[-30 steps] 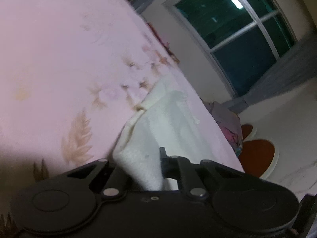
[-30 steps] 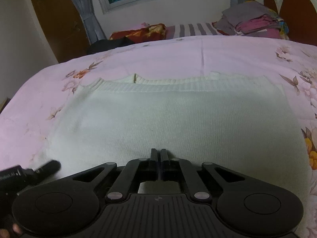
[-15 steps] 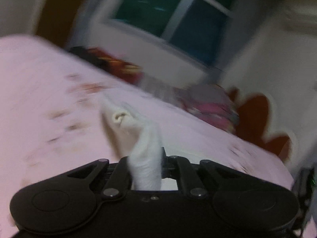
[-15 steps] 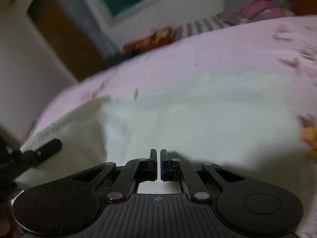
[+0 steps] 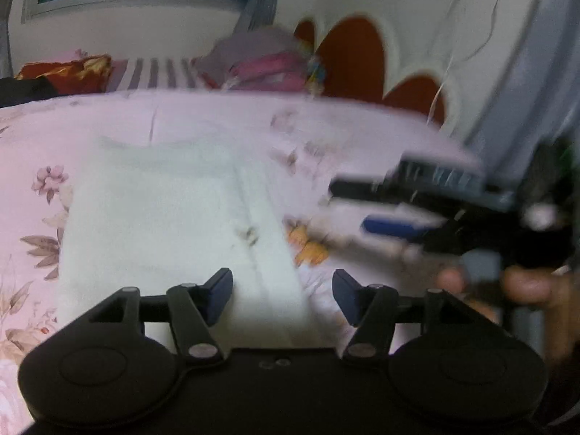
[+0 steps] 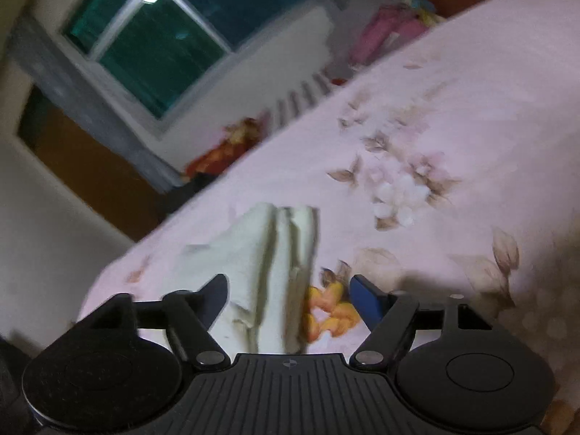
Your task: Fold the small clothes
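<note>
A cream knitted garment [image 5: 174, 224] lies folded on the pink flowered bedspread [image 5: 108, 123]. In the left wrist view my left gripper [image 5: 282, 295] is open just above the garment's near right edge, holding nothing. In the right wrist view the garment [image 6: 275, 264] shows as a layered folded strip, and my right gripper [image 6: 290, 299] is open over its near end, empty. The right gripper also shows in the left wrist view [image 5: 384, 206], blurred, at the right of the garment.
A pile of purple and pink clothes [image 5: 261, 61] and a striped pillow [image 5: 159, 72] lie at the head of the bed by the red and white headboard [image 5: 348, 58]. A window [image 6: 174, 32] and a brown door [image 6: 83, 166] are behind.
Both grippers have opened. The left let go of the cream cloth it held up, and the garment now lies folded over, narrower than before. Both views have swung round.
</note>
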`<action>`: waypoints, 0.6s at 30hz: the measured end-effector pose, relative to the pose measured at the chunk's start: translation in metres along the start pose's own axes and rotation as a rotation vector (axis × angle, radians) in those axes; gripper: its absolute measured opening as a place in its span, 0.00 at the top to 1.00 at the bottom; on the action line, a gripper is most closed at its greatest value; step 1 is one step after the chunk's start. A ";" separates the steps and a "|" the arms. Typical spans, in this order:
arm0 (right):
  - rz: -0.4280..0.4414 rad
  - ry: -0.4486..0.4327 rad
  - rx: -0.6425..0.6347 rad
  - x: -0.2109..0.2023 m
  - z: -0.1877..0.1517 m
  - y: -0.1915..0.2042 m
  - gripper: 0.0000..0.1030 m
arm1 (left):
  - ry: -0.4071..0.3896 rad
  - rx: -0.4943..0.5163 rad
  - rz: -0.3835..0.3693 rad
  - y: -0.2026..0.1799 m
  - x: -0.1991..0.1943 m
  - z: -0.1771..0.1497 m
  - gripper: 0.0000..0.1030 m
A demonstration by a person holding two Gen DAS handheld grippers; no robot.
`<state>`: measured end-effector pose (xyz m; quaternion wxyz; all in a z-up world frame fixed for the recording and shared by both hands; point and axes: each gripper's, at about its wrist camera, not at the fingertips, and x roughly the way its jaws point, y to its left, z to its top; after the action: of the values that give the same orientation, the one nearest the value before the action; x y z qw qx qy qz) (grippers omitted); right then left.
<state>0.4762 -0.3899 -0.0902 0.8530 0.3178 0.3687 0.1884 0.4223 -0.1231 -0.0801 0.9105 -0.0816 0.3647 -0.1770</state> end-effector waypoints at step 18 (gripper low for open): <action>0.088 0.226 -0.027 0.083 -0.022 0.036 0.50 | -0.009 -0.218 0.193 0.131 -0.007 0.003 0.55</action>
<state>0.5109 -0.3087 -0.1196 0.8011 0.2988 0.4455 0.2654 0.4541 0.0007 -0.1100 0.9108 -0.1453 0.3836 -0.0475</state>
